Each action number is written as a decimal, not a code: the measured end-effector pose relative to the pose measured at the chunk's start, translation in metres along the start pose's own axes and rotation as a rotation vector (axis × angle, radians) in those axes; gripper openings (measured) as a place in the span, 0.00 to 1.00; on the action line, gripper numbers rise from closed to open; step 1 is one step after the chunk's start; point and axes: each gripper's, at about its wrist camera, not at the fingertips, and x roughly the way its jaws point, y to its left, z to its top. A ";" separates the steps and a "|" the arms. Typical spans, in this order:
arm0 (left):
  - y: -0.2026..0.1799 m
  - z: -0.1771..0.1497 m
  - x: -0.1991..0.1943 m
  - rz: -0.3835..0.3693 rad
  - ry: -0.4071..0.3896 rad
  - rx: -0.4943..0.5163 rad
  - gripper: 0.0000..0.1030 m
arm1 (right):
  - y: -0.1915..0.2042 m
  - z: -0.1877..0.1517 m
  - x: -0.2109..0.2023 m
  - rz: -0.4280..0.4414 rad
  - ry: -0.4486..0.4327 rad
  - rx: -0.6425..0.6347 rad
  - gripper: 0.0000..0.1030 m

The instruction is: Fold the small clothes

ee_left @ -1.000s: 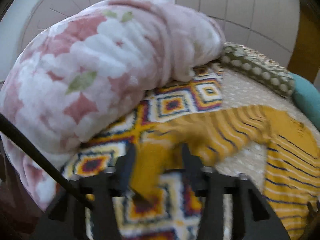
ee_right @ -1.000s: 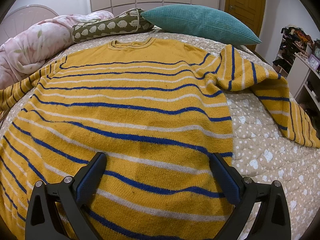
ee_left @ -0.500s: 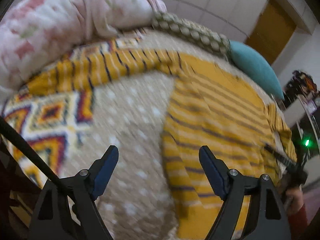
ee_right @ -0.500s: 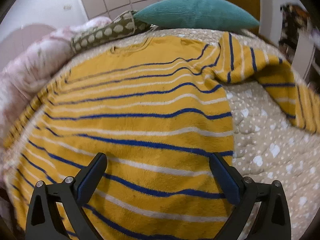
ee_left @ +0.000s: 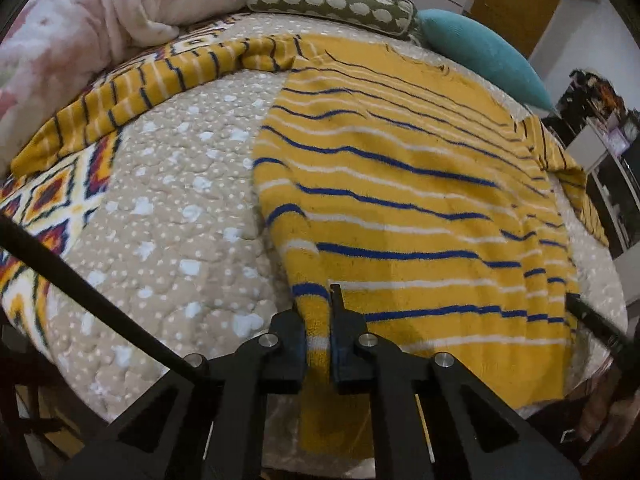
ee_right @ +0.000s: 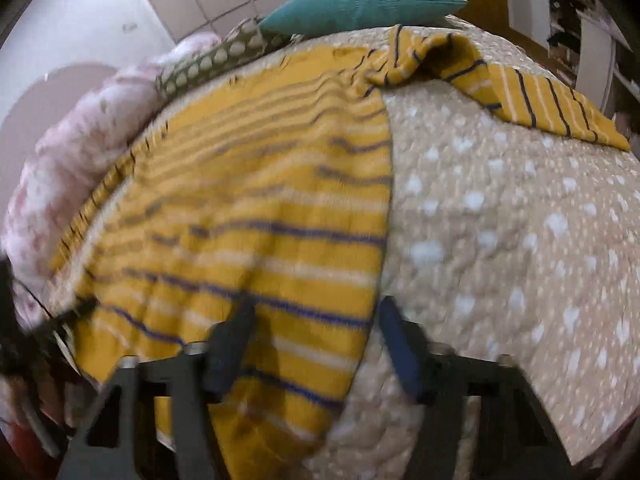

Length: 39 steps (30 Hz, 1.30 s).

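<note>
Two grippers are at the near hem of one yellow striped sweater (ee_left: 400,184), which lies spread face-up on the dotted beige quilt (ee_left: 180,200) of the bed; no fold is yet visible in the body, so you should judge the task as barely begun. Your left gripper (ee_left: 319,340) has its jaws drawn together on the sweater's near left hem corner, a ridge of yellow knit pinched between them; your right gripper (ee_right: 312,344) is blurred, its jaws standing apart and straddling the near right hem corner, one finger over the knit and the other beside the sweater's edge over the quilt; it does not appear to have closed on anything.

Both sleeves are still laid out: the left sleeve (ee_left: 160,80) runs away from the body across the quilt and onto the patterned blanket (ee_left: 52,200), near the pink floral duvet (ee_left: 100,12); the right sleeve (ee_right: 520,92) lies rumpled, bent back over the quilt toward the bed's far edge. Neckline end sits toward the spotted bolster (ee_left: 332,4) and the teal pillow (ee_left: 480,52).

What is done, as far as you can see: the garment is flattened and one hem corner is secured. What is left, by judgement: securing the second corner, bringing hem toward neckline or the sides inward, tucking in both sleeves, and squaring the bundle. Whether other clothes await folding cannot be told.
</note>
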 end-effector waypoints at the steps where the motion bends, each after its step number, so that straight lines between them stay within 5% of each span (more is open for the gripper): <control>1: 0.001 -0.002 -0.005 0.001 -0.001 -0.001 0.08 | 0.000 -0.002 0.001 0.005 0.001 -0.005 0.26; 3: 0.008 -0.012 -0.019 0.007 -0.009 -0.005 0.08 | 0.000 -0.010 -0.006 0.074 0.022 0.013 0.10; 10: 0.025 -0.022 -0.042 -0.023 -0.045 -0.066 0.18 | -0.020 -0.026 -0.030 0.097 0.011 -0.001 0.10; 11: 0.026 -0.020 -0.049 -0.001 -0.079 -0.067 0.24 | -0.032 -0.018 -0.038 0.070 -0.033 0.024 0.13; 14: 0.024 -0.013 -0.063 0.051 -0.144 -0.058 0.44 | -0.078 0.007 -0.053 -0.055 -0.147 0.134 0.54; 15: 0.023 -0.011 -0.067 0.058 -0.160 -0.060 0.50 | -0.102 0.019 -0.054 -0.118 -0.191 0.188 0.58; 19: 0.016 -0.008 -0.073 0.048 -0.164 -0.058 0.52 | -0.178 0.057 -0.045 -0.232 -0.249 0.388 0.58; 26: -0.002 -0.003 -0.068 0.042 -0.155 -0.057 0.52 | -0.273 0.095 -0.017 -0.132 -0.327 0.763 0.57; 28: -0.004 -0.002 -0.066 0.041 -0.152 -0.057 0.53 | -0.280 0.106 -0.014 -0.094 -0.343 0.804 0.37; 29: -0.005 -0.001 -0.065 0.039 -0.149 -0.058 0.53 | -0.287 0.112 -0.013 -0.055 -0.346 0.823 0.10; 33: -0.003 0.001 -0.064 0.034 -0.153 -0.059 0.53 | -0.308 0.135 -0.027 -0.034 -0.369 0.810 0.06; 39: 0.006 0.001 -0.062 0.006 -0.154 -0.087 0.53 | -0.328 0.172 -0.097 -0.339 -0.456 0.757 0.06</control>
